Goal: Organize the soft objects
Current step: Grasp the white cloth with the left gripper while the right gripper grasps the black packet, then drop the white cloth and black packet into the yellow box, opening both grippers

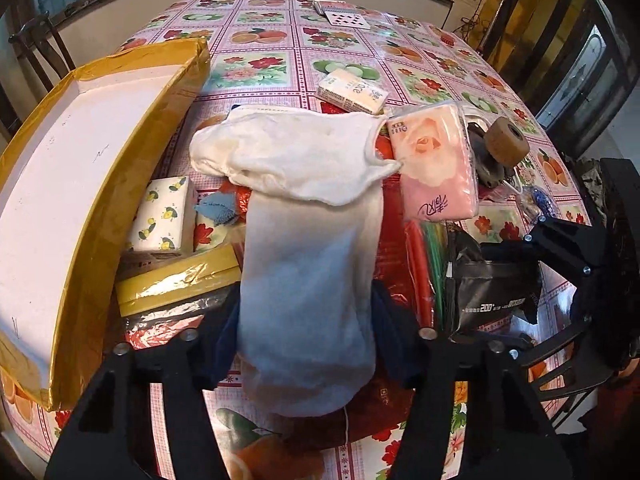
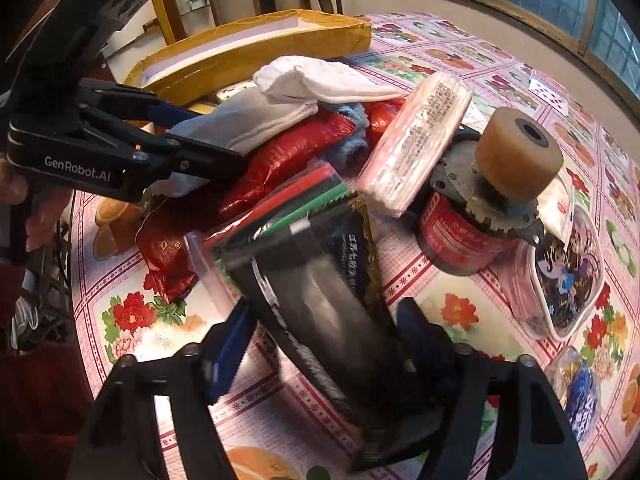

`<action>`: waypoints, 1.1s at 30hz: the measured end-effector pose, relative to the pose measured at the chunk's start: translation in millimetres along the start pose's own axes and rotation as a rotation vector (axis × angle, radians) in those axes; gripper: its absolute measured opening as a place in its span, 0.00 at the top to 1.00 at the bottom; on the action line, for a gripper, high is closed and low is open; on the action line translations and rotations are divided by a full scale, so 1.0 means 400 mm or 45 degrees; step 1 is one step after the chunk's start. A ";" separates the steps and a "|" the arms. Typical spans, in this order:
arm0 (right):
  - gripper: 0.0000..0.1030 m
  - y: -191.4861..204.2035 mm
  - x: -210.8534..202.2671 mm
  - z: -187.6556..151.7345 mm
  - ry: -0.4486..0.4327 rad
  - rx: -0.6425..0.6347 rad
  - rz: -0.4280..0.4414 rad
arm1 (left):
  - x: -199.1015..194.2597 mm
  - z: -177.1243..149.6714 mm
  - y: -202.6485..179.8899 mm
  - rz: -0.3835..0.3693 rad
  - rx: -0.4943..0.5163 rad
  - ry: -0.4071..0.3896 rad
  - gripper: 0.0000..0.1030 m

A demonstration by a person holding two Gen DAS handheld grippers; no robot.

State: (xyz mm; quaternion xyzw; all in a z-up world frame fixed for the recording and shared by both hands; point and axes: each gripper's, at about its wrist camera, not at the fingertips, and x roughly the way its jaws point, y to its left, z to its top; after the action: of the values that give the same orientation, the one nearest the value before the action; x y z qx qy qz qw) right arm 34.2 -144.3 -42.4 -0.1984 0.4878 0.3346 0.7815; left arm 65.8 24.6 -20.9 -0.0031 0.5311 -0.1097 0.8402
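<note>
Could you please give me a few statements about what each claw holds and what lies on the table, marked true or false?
1. The left claw grips a white sock. True.
2. The right claw is empty. False: it holds a black packet.
3. The pink tissue pack lies inside the yellow box. False: it rests on the pile outside the box.
4. A playing card lies at the far end of the table. True.
5. The brown roller sits atop a motor with a red label. True.

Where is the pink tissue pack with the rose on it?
In the left wrist view, the pink tissue pack sits right of centre on the pile, touching the white sock's opening, with the brown roller just right.
</note>
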 end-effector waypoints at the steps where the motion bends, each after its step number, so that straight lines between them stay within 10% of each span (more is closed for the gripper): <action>1: 0.34 0.005 -0.002 -0.001 0.007 -0.005 -0.011 | 0.000 -0.001 -0.003 -0.001 0.005 0.000 0.51; 9: 0.53 0.032 -0.050 -0.048 -0.083 0.094 -0.014 | -0.031 -0.010 0.018 -0.060 -0.024 -0.049 0.87; 19: 0.53 0.048 -0.172 -0.032 -0.274 0.248 0.095 | -0.159 -0.043 0.027 -0.145 0.033 -0.158 0.88; 33: 0.53 0.121 -0.062 0.484 -0.299 0.341 0.191 | -0.243 0.138 0.349 0.181 -0.159 -0.247 0.88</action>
State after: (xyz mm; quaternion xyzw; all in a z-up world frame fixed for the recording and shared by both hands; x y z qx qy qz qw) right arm 113.9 4.4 66.9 -0.0153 0.4469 0.3450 0.8253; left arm 100.5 172.8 73.0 -0.0285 0.4522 -0.0157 0.8913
